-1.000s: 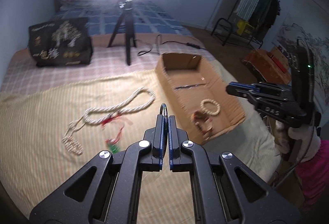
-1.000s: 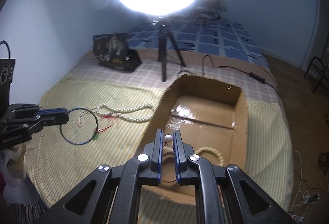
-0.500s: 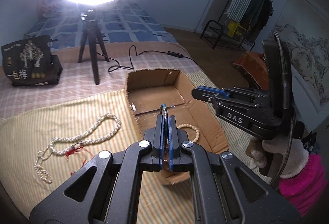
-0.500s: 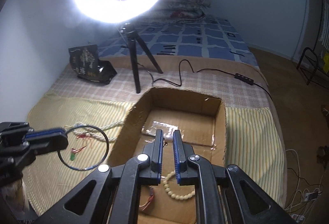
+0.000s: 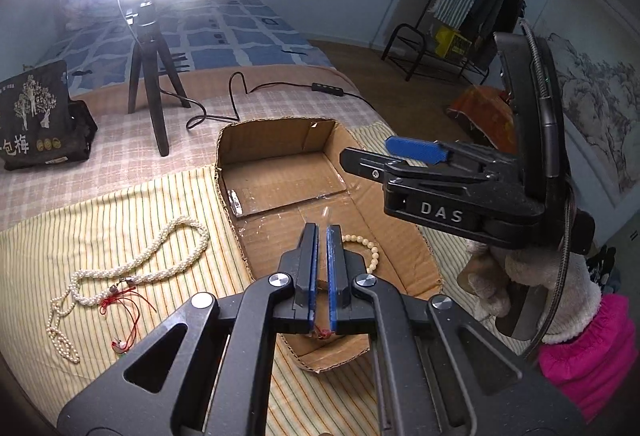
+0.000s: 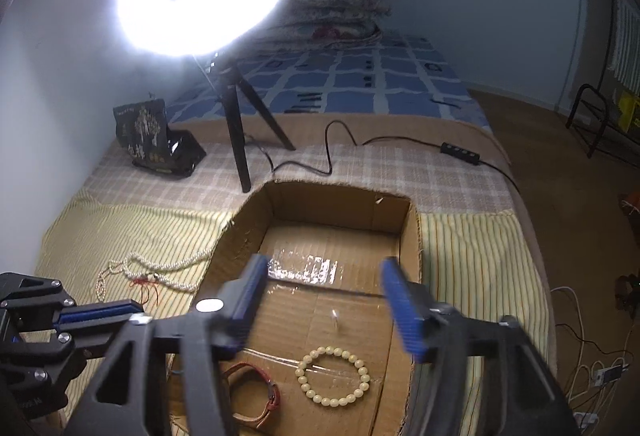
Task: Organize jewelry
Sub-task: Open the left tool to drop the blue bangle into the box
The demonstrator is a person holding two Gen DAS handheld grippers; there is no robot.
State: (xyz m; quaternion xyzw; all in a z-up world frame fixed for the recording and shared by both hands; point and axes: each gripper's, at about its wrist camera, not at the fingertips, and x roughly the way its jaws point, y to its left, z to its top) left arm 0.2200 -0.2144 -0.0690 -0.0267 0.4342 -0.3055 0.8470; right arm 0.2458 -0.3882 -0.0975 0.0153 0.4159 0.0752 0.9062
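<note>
An open cardboard box [image 5: 280, 140] [image 6: 412, 236] lies on the striped bedcover. In it lie a cream bead bracelet [image 6: 334, 376] [image 5: 370, 248] and a brown-red leather bracelet [image 6: 256, 396]. A small clear earring [image 6: 335, 316] is in mid-air or just landed on the box floor. My right gripper [image 6: 328, 296] is open and empty above the box; it also shows in the left wrist view [image 5: 384, 156]. My left gripper [image 5: 321, 232] is slightly open over the box's near end, with no hoop between its pads. A long pearl necklace [image 5: 132, 268] [image 6: 160, 268] with red string lies left of the box.
A ring light on a black tripod [image 5: 148, 76] [image 6: 236, 124] stands behind the box, its cable [image 6: 332, 152] trailing right. A black bag [image 5: 36, 116] [image 6: 156, 140] sits at the back left. The bed edge and floor are to the right.
My right gripper has opened wide and let go of the small pearl earring over the box. My left gripper has moved over the box and parted slightly; the dark hoop is gone from it.
</note>
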